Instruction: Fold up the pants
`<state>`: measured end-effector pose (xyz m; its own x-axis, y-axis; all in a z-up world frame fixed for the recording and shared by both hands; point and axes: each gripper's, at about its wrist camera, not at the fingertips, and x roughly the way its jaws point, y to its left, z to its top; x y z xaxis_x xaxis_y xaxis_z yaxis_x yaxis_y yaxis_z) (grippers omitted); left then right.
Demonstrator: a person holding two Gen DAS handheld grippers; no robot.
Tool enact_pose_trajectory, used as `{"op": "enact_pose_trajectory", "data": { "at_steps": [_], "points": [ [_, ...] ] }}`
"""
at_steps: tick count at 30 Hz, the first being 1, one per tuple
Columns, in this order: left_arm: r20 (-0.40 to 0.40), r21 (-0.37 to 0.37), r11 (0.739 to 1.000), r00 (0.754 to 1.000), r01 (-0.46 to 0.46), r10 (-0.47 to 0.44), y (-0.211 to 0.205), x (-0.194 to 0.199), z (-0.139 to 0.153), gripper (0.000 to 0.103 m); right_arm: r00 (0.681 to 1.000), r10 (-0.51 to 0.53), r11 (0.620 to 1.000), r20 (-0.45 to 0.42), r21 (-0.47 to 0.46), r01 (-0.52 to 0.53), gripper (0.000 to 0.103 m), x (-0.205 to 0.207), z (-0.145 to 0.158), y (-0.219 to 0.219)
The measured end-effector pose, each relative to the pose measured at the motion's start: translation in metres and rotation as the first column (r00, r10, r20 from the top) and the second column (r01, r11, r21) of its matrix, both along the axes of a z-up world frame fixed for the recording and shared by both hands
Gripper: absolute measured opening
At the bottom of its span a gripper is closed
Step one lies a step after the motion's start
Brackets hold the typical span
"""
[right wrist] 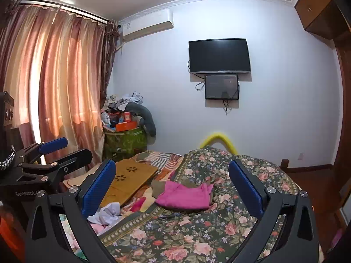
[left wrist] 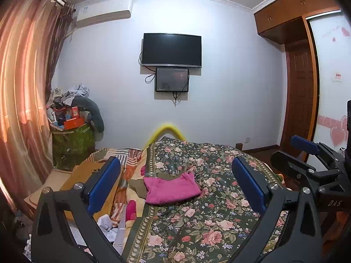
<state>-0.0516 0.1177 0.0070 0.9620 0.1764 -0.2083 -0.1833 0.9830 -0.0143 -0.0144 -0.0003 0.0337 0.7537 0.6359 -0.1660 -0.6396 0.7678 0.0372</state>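
Folded pink pants (left wrist: 171,188) (right wrist: 186,195) lie on the dark floral bedspread (left wrist: 219,219) (right wrist: 197,236) near the middle of the bed. My left gripper (left wrist: 175,182) is held above the bed, short of the pants, open with nothing between its blue pads (left wrist: 103,184). My right gripper (right wrist: 173,188) is also open and empty, raised above the bed on the near side of the pants. The right gripper (left wrist: 307,153) shows at the right edge of the left wrist view; the left gripper (right wrist: 52,151) shows at the left of the right wrist view.
A wooden lap tray (right wrist: 129,179) lies left of the pants on a striped blanket, with crumpled white and pink clothes (right wrist: 107,214) nearby. A cluttered green box (left wrist: 72,140) stands in the corner by the curtains. A yellow footboard hoop (left wrist: 166,131), wall TV and wardrobe lie beyond.
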Motion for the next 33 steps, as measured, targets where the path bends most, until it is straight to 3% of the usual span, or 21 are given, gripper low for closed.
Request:
{"op": "enact_pose_trajectory", "data": {
  "at_steps": [33],
  "points": [
    [-0.012, -0.006, 1.000, 1.000, 0.025, -0.025, -0.0032, 0.0046, 0.0018, 0.103, 0.999, -0.017, 1.000, -0.030, 0.007, 0.017, 0.102, -0.0001, -0.0012, -0.0012]
  ]
}}
